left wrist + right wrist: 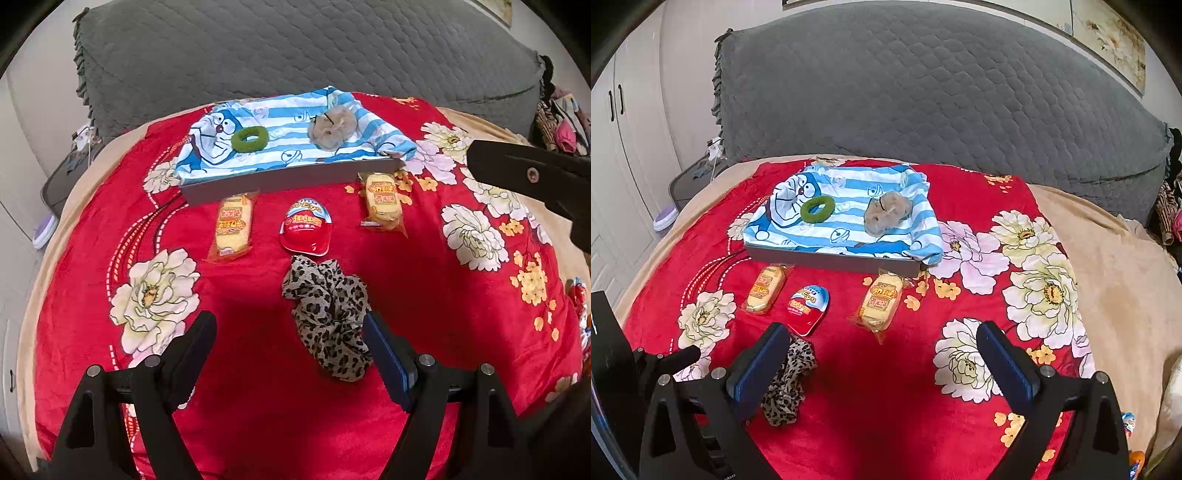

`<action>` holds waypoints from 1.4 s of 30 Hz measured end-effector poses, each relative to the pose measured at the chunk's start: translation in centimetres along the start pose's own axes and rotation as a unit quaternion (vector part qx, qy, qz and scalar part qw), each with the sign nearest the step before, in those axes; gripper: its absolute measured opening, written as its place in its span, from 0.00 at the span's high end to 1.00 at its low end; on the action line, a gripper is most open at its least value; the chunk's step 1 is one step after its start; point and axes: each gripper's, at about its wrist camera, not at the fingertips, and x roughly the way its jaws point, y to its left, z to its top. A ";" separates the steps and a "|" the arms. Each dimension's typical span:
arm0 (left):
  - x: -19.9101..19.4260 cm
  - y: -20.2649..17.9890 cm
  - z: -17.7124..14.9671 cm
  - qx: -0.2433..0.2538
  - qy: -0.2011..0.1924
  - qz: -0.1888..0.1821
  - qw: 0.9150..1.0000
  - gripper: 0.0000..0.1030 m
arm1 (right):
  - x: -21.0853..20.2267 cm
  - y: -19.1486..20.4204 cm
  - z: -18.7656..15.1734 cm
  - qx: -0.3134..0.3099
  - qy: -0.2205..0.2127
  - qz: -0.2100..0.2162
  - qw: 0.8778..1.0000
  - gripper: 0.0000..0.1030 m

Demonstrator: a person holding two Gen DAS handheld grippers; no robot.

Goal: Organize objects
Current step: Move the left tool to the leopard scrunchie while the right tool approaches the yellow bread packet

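A leopard-print scrunchie [330, 315] lies on the red flowered blanket, just ahead of my open, empty left gripper [290, 349], close to its right finger; it also shows in the right wrist view [788, 382]. Beyond it lie a red egg-shaped snack pack [306, 230] [807, 304] and two yellow wrapped cakes [232, 229] [382, 203]. A grey tray [295, 179] lined with a blue striped cartoon cloth holds a green hair ring [249, 138] and a beige scrunchie [332, 127]. My right gripper [882, 360] is open and empty above bare blanket.
A grey quilted headboard [923, 92] rises behind the bed. The beige sheet [1115, 288] shows at the blanket's right. White wardrobe doors [613, 155] stand at the left. Small colourful packs [580, 295] lie at the right edge.
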 end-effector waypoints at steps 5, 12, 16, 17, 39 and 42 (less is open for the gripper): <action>0.6 -0.1 0.0 -0.006 0.001 -0.008 1.000 0.20 | 0.8 0.0 0.0 -0.004 0.002 -0.006 1.000 0.01; 1.2 -0.2 0.0 -0.013 0.001 -0.017 1.000 0.20 | 2.2 -0.3 0.1 -0.005 0.009 -0.011 1.000 0.01; 1.6 -0.5 0.0 -0.010 0.002 -0.020 1.000 0.20 | 2.9 -0.2 0.4 -0.007 0.010 -0.014 1.000 0.01; 1.8 -0.5 0.1 -0.011 0.002 -0.020 1.000 0.20 | 3.1 -0.3 0.4 -0.007 0.010 -0.014 1.000 0.01; 4.9 -0.6 0.2 -0.019 0.017 -0.026 0.999 0.20 | 8.7 0.6 0.9 -0.028 0.038 -0.025 0.999 0.01; 5.4 -0.5 0.2 -0.022 0.019 -0.028 0.999 0.20 | 9.5 0.5 0.9 -0.025 0.042 -0.023 0.999 0.01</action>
